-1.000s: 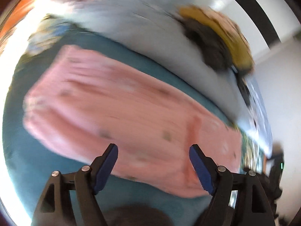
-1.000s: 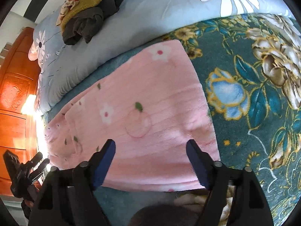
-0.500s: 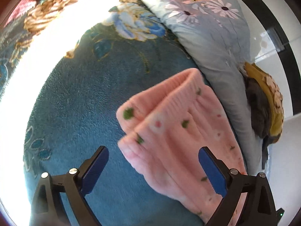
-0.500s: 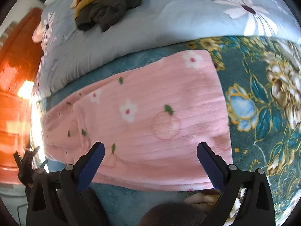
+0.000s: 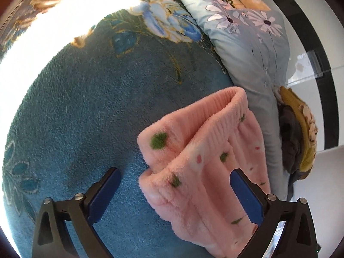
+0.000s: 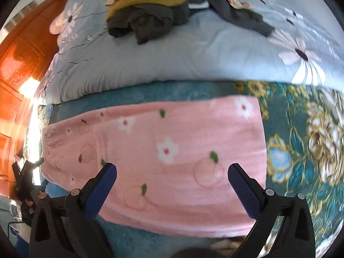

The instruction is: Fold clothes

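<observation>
A pink fleece garment with small flowers and green leaves lies folded lengthwise on a teal floral blanket. In the left wrist view its ribbed waistband end (image 5: 206, 150) lies between my fingers; my left gripper (image 5: 175, 193) is open and empty just above it. In the right wrist view the garment (image 6: 172, 150) stretches left to right as a flat band. My right gripper (image 6: 172, 187) is open and empty, hovering over its near edge. The other gripper (image 6: 28, 185) shows at the garment's left end.
A grey-blue flowered duvet (image 6: 193, 51) lies behind the garment, with a heap of yellow and dark grey clothes (image 6: 163, 8) on it. The teal blanket (image 5: 86, 107) stretches to the left. An orange wooden door (image 6: 19, 64) stands at the far left.
My left gripper has swung to the garment's waistband end and closed in on it. My right gripper's jaws have opened wider and it has drawn back slightly. The garment has stayed put.
</observation>
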